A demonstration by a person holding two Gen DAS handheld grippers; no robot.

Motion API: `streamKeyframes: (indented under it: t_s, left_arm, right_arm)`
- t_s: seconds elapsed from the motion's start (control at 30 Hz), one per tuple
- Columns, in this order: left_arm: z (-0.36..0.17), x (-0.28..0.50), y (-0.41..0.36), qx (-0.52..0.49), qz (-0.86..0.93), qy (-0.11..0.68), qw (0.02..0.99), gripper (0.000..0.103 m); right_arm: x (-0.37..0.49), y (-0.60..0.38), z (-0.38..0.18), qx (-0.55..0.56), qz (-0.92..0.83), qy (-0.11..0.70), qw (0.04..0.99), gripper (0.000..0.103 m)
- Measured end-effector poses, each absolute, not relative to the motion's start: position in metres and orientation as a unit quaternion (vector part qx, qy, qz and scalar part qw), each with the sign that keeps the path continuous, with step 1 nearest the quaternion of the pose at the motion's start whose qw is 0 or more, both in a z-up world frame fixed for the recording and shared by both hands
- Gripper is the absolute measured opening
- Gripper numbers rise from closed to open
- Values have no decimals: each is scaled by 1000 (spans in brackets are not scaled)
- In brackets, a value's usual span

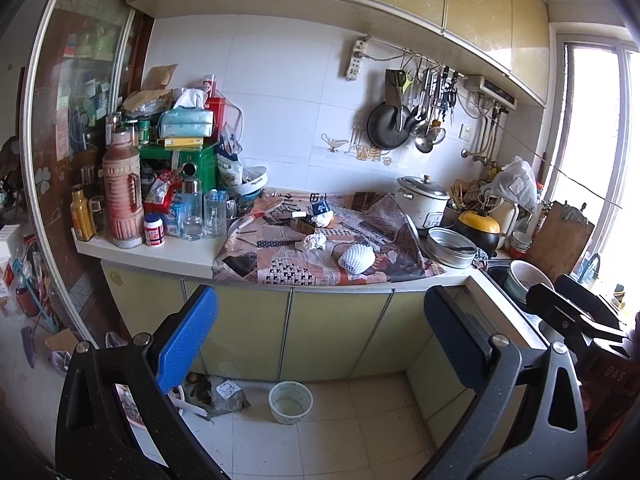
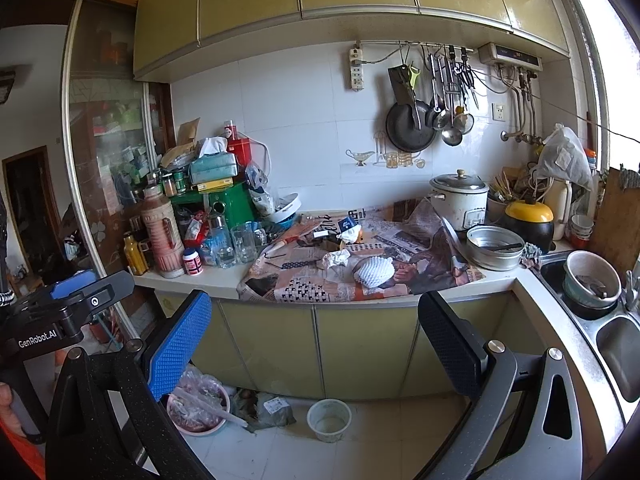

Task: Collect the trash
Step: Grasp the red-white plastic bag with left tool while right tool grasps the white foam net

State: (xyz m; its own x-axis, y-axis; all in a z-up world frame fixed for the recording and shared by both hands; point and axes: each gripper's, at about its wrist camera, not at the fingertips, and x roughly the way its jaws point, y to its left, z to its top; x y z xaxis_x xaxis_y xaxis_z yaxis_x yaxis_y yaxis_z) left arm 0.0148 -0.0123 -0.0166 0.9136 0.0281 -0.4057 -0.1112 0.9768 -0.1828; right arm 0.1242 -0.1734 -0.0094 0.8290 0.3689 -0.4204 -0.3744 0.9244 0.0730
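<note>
Left gripper (image 1: 320, 336): jaws spread wide, empty.
Right gripper (image 2: 316, 340): jaws apart, empty.
Trash: crumpled paper (image 2: 335, 258), foam net (image 2: 374, 271) on counter (image 2: 192, 278), 12 o'clock.
Progress: nothing collected yet.

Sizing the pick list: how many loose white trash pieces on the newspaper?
3: foam fruit net at the front, crumpled paper left of it, white wad farther back. More may be hidden.

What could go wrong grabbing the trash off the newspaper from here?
1. The crumpled paper lies beside a knife; a sloppy pinch could catch the blade.
2. The foam net sits on loose newspaper overhanging the counter edge; dragging it could pull the sheet off.
3. Glasses stand close by.
</note>
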Motion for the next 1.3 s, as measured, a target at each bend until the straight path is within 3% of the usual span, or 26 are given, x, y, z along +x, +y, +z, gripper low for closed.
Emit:
streamKeyframes:
  t_s: [0.33, 0.97, 1.3]
  left_arm:
    - [-37, 81, -1, -106, 51, 227, 967, 103]
    - [-91, 322, 74, -52, -16, 300, 952, 103]
    - [-149, 424, 68, -47, -24, 381, 923, 103]
  right_arm:
    - [176, -175, -25, -5, 166, 254, 953, 103]
    - [337, -123, -70, 7, 58, 322, 945, 103]
    - [416, -127, -115, 40, 36, 392, 919, 103]
